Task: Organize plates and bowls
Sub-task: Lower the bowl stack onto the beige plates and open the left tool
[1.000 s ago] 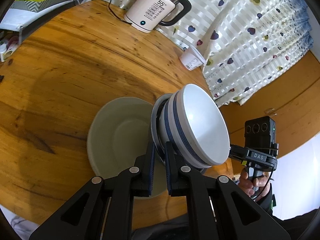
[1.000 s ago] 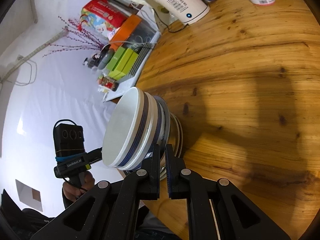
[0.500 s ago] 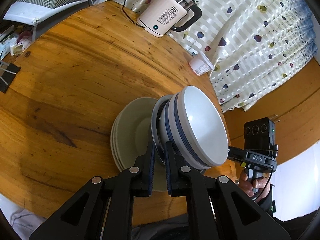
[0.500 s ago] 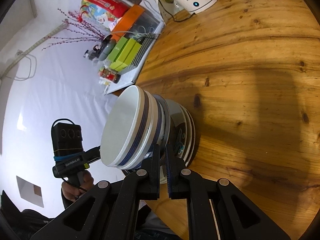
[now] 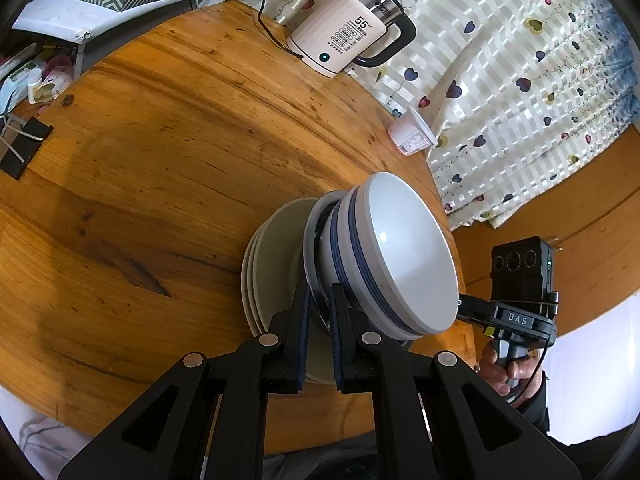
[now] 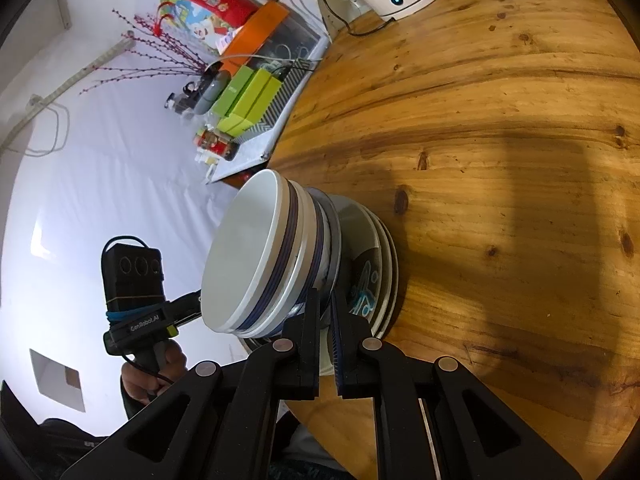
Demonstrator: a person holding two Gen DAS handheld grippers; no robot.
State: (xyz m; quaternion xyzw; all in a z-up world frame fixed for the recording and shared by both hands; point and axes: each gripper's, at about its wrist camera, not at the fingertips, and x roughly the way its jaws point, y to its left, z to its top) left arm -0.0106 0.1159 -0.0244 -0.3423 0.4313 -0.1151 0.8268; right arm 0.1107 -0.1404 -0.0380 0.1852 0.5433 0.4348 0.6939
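Note:
Two nested white bowls with blue bands (image 5: 400, 256) (image 6: 248, 256) sit tilted on a grey-rimmed plate (image 5: 310, 240) (image 6: 334, 216). My left gripper (image 5: 318, 292) is shut on that plate's near rim. My right gripper (image 6: 325, 294) is shut on the rim at the opposite side. Under the load, a stack of pale plates (image 5: 272, 264) (image 6: 372, 256) lies on the wooden table (image 5: 160, 160). I cannot tell whether the held plate touches that stack. Each view shows the other gripper's body and the hand (image 5: 504, 368) (image 6: 152, 376) holding it.
A cream electric kettle (image 5: 344, 40) with its cord stands at the table's far edge, a small yogurt cup (image 5: 412, 138) beside it. A black binder clip (image 5: 20, 144) lies at the left. Green boxes (image 6: 248, 100) and clutter sit off the table. A heart-print curtain (image 5: 520, 80) hangs behind.
Both grippers have carried the plate with the bowls across the table and slightly down, so it now covers more of the plate stack. Neither grip has changed.

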